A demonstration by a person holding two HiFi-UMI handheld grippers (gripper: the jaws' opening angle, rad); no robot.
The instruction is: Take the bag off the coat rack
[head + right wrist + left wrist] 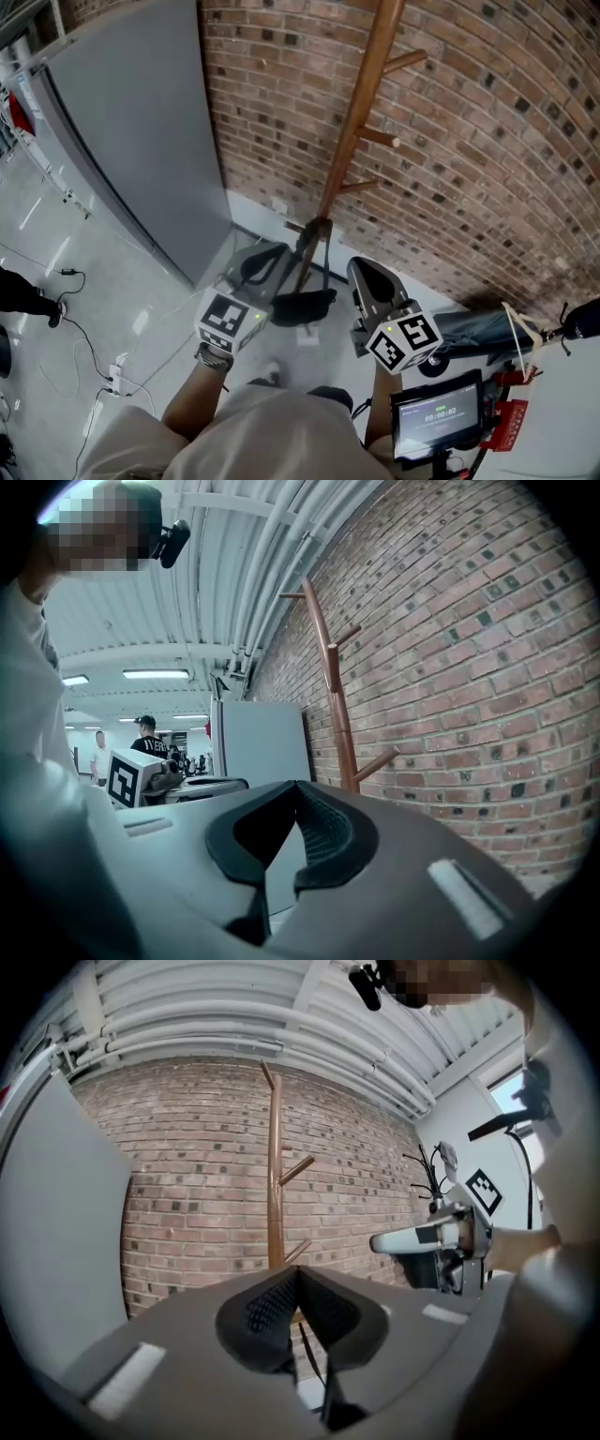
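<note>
A bare wooden coat rack (361,122) stands against the brick wall, and I see no bag on any of its pegs. In the left gripper view the coat rack (275,1176) rises straight ahead; in the right gripper view the coat rack (337,705) leans left of the wall. A dark shape (302,306) lies on the floor by its foot; I cannot tell what it is. My left gripper (265,258) and right gripper (361,269) point level at the rack from a short way back. The left gripper (298,1274) and the right gripper (295,789) are shut with nothing between their pads.
A tall grey panel (131,122) leans against the wall left of the rack. A bicycle (487,328) and a small screen (436,417) are at the right. Cables (84,347) trail over the white floor at the left. People (145,733) stand far back.
</note>
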